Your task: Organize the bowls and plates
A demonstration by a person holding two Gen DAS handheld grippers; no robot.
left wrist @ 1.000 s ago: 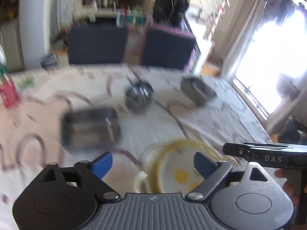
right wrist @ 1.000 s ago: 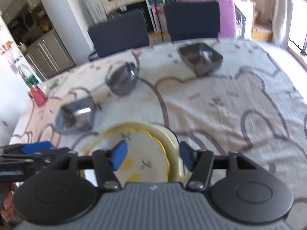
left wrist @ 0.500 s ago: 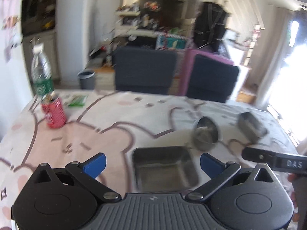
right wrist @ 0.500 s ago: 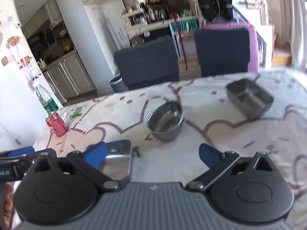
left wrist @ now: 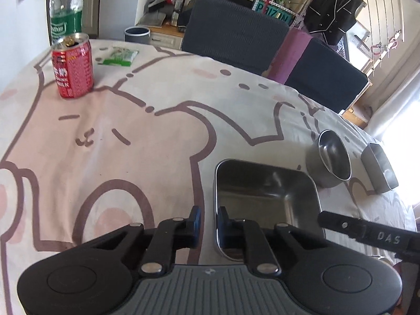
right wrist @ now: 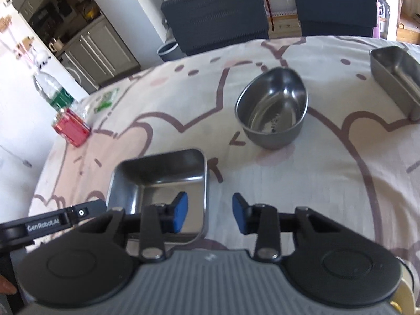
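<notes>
A square steel tray (left wrist: 265, 199) sits on the patterned tablecloth right in front of both grippers; it also shows in the right wrist view (right wrist: 160, 181). My left gripper (left wrist: 208, 225) is shut on the tray's left wall, one blue pad outside and one inside. My right gripper (right wrist: 210, 214) is half open and straddles the tray's right wall without touching it. A round steel bowl (right wrist: 273, 110) and a second steel tray (right wrist: 396, 76) stand farther back to the right. The bowl (left wrist: 332, 165) and second tray (left wrist: 379, 166) also show in the left wrist view.
A red can (left wrist: 72, 65), a green-labelled bottle (left wrist: 65, 8) and a green packet (left wrist: 119, 56) stand at the far left of the table (left wrist: 118, 136). Two dark chairs (left wrist: 233, 36) line the far edge. A yellow plate rim (right wrist: 405, 291) peeks out at bottom right.
Both grippers moved away from the yellow plate and came down onto the square tray. The left gripper closed on its left wall; the right gripper narrowed around its right wall.
</notes>
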